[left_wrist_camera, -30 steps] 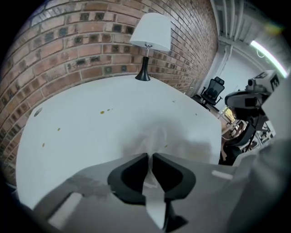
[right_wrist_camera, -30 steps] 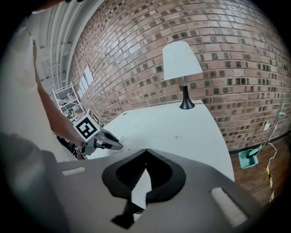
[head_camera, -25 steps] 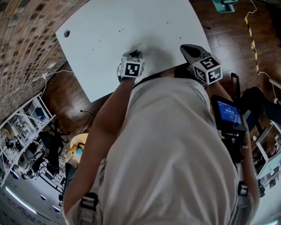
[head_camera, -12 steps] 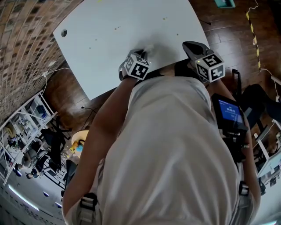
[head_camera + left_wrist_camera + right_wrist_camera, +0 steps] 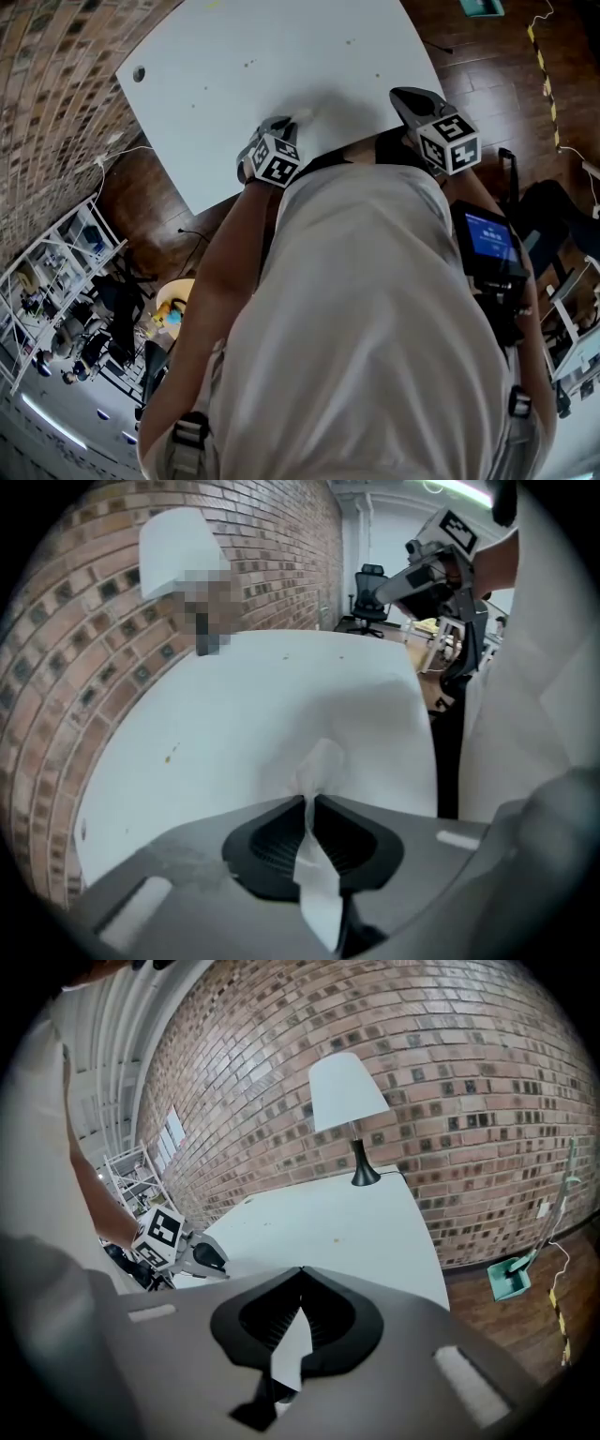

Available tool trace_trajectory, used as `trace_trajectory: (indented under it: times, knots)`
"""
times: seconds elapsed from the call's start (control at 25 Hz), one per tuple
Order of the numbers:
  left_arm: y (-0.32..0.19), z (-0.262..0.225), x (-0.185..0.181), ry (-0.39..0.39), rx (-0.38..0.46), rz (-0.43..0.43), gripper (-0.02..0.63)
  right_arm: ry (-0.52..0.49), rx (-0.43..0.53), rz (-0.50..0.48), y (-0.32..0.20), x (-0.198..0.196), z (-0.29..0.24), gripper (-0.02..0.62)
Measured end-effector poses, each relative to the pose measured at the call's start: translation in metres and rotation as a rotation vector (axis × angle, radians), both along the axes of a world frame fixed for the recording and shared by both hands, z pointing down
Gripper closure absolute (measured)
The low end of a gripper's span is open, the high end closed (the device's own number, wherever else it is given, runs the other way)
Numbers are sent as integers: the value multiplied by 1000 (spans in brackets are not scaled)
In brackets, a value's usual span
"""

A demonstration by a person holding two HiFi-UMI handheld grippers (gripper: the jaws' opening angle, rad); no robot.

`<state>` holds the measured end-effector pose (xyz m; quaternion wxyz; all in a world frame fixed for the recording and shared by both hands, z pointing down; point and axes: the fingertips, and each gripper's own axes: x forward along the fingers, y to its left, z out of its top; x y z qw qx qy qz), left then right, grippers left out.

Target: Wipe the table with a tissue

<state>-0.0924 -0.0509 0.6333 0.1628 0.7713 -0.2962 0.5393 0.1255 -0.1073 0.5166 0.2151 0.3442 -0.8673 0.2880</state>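
My left gripper [image 5: 309, 801] is shut on a white tissue [image 5: 318, 766], which sticks out past the jaw tips and touches the white table [image 5: 225, 714]. In the head view this gripper [image 5: 282, 123] points steeply down near the table's front edge, left of the middle. My right gripper [image 5: 397, 94] hovers over the table's near right edge; in its own view the jaw tips [image 5: 302, 1270] meet with nothing gripped. A few small specks [image 5: 249, 64] dot the table top [image 5: 216, 56].
A lamp with a white shade [image 5: 346, 1094] stands at the table's far end against a brick wall [image 5: 469, 1072]. The table has a round hole [image 5: 139, 72] at its left corner. Shelving [image 5: 56, 281] and a yellow object [image 5: 169, 309] sit on the floor to the left.
The left gripper with the tissue has slid left and toward the table's near edge and has rolled about its axis. The right gripper has shifted slightly, then kept still.
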Motion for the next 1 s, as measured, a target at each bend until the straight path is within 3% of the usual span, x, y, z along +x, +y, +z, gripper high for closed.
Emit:
trace_trajectory:
  times: [0.12, 0.24, 0.44, 0.6, 0.68, 0.84, 1.0]
  knots:
    - [-15, 0, -30, 8, 20, -202, 563, -2, 3, 2, -2, 0, 0, 588]
    - [-20, -1, -30, 18, 4, -292, 565, 0, 2, 9, -3, 6, 0, 588]
    - [-6, -4, 20, 121, -60, -164, 565, 12, 13, 11, -7, 7, -6, 588]
    - [-1, -17, 65, 233, -172, -116, 563, 7, 29, 10, -12, 4, -9, 588]
    - [-3, -22, 77, 257, -161, -87, 565, 21, 43, 2, -14, 5, -11, 588]
    - [-20, -35, 79, 318, -105, -140, 563, 61, 92, -42, -15, 0, -15, 588]
    - [-21, -42, 92, 314, -87, -79, 561, 66, 96, -24, -14, 12, -15, 588]
